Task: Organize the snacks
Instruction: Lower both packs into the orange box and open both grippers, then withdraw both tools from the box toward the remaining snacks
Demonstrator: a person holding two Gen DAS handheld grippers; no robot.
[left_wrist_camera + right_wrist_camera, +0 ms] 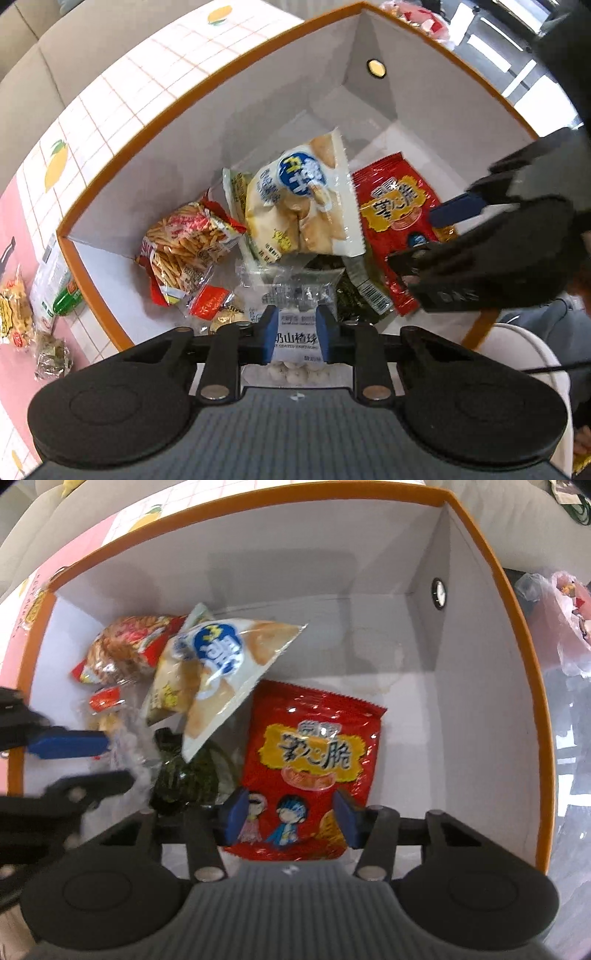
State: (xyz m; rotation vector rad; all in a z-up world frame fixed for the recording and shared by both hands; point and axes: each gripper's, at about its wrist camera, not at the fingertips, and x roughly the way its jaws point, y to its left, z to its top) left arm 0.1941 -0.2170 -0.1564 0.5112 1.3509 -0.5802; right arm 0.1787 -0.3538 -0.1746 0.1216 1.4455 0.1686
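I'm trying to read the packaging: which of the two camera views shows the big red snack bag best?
The right wrist view: the red snack bag lies almost whole, its label upright, between the right gripper's blue pads. In the left wrist view it sits off to the side, partly covered by that gripper.

Inside the orange-rimmed white box [480, 686] a red snack packet [314, 753] lies flat, and a cream cracker bag with a blue logo [218, 672] leans tilted on a dark seaweed pack [184, 779]. A packet of fried sticks [181, 243] lies in the box's corner, and a clear bag of white balls [295, 343] is nearest the left wrist camera.
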